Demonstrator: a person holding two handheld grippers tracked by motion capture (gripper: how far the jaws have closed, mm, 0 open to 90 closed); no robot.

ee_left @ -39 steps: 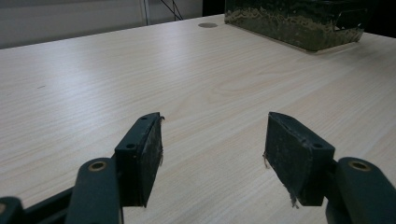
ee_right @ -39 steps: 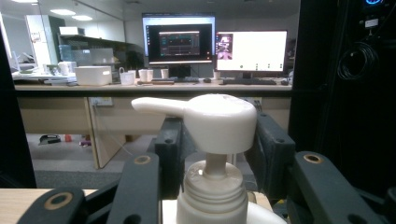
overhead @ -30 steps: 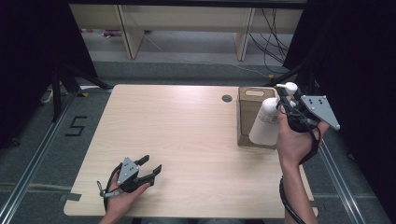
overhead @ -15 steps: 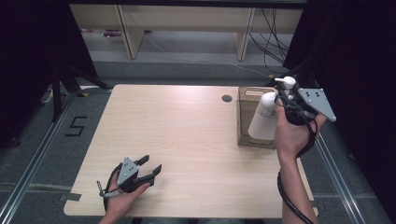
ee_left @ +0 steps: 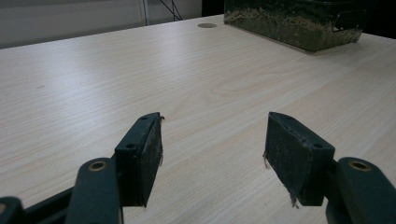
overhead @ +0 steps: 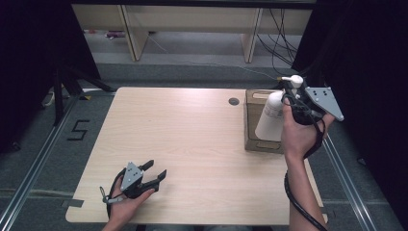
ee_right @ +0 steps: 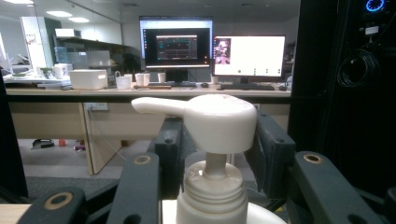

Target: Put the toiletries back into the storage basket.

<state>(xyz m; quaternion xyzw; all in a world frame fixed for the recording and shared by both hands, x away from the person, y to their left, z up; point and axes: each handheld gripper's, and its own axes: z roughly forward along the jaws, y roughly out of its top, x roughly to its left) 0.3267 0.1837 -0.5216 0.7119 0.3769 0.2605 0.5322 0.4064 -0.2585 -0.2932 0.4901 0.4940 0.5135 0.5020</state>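
Right gripper (overhead: 293, 103) clamped on white pump bottle (overhead: 269, 118) at the neck, holding it tilted over the brown box (overhead: 253, 122) at the tabletop's right edge. Left gripper (overhead: 153, 174) jaws apart, nothing between them, near the tabletop's front edge.

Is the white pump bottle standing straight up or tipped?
Tipped. In the high view the pump bottle, held by the right gripper, leans over the brown box, pump end higher.

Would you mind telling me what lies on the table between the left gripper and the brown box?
Nothing: in the high view, only bare tabletop separates the left gripper from the brown box; the left gripper view agrees.
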